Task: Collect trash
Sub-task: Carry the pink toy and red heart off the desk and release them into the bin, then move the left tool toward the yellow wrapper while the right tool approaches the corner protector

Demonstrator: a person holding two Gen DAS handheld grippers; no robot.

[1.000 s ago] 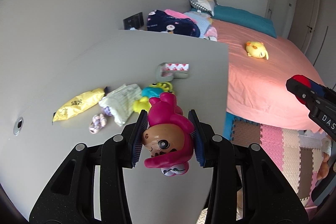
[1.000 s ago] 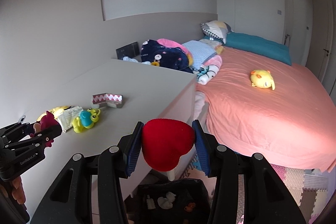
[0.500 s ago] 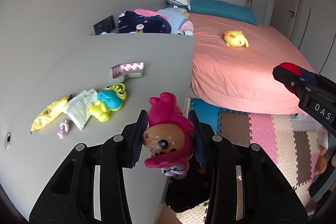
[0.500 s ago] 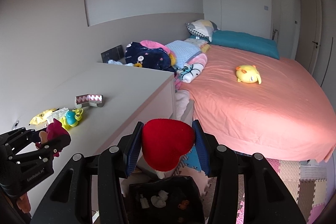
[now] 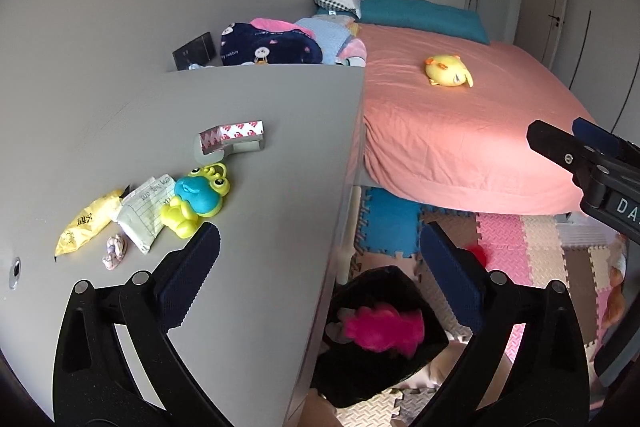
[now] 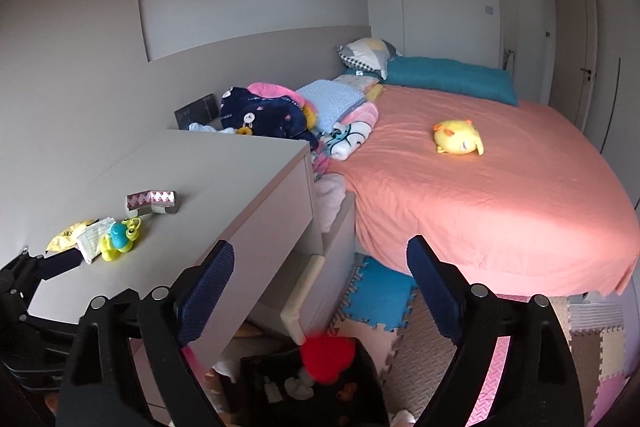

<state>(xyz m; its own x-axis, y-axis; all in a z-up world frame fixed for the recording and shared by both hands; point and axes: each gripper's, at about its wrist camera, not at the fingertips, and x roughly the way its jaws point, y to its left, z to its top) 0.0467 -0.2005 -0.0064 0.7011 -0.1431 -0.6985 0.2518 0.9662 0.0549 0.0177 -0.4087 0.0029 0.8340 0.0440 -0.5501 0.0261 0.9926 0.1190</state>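
My left gripper (image 5: pixel 320 251) is open and empty over the desk edge; below it the pink doll (image 5: pixel 386 329) lies in the black trash bin (image 5: pixel 360 379) on the floor. My right gripper (image 6: pixel 320 267) is open and empty; the red heart (image 6: pixel 326 357) is blurred just below it, over the bin (image 6: pixel 276 399). On the grey desk (image 5: pixel 260 99) lie a yellow wrapper (image 5: pixel 86 223), a white paper packet (image 5: pixel 146 215), a small crumpled scrap (image 5: pixel 115 251), a blue-green frog toy (image 5: pixel 196 199) and a pink-patterned box (image 5: pixel 232 139).
A bed with a pink sheet (image 6: pixel 480 187) fills the right, with a yellow plush (image 6: pixel 458 137) on it and pillows and blankets (image 6: pixel 280 111) at its head. Coloured foam mats (image 5: pixel 520 247) cover the floor between desk and bed.
Both grippers have opened. The left let go of the pink doll, which now lies in the bin. The right let go of the red heart, which is dropping toward the bin.
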